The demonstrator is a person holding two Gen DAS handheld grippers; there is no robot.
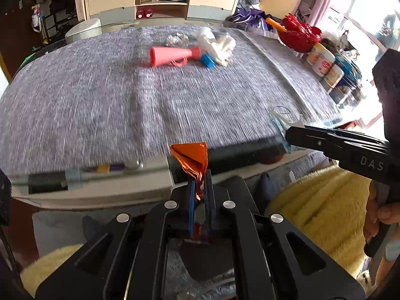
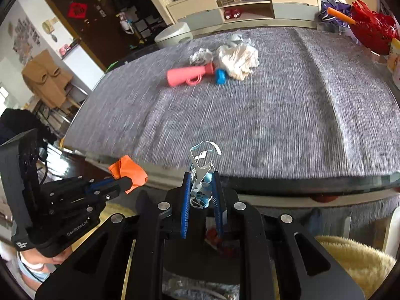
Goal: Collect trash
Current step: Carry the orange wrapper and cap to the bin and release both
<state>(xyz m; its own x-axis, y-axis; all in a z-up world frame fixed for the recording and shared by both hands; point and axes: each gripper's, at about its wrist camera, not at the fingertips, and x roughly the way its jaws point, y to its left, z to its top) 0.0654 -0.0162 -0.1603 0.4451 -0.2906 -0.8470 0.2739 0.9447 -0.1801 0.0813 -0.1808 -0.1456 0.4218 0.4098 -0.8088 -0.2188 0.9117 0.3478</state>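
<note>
Jaws of our left gripper [image 1: 200, 182] clamped on orange paper [image 1: 191, 158], our right gripper [image 2: 202, 187] pinching a clear plastic wrapper [image 2: 203, 165], counter [image 2: 250, 125] edge just ahead, bare cloth beyond, crumpled tissue [image 2: 238, 60] far ahead.

Daylight flooding in through the window [image 1: 370, 12], overexposing it; grey surface [image 1: 100, 95] smearing with motion blur; fisheye bending edges and darkening corners; near tool [image 1: 200, 177] staying sharp.
</note>
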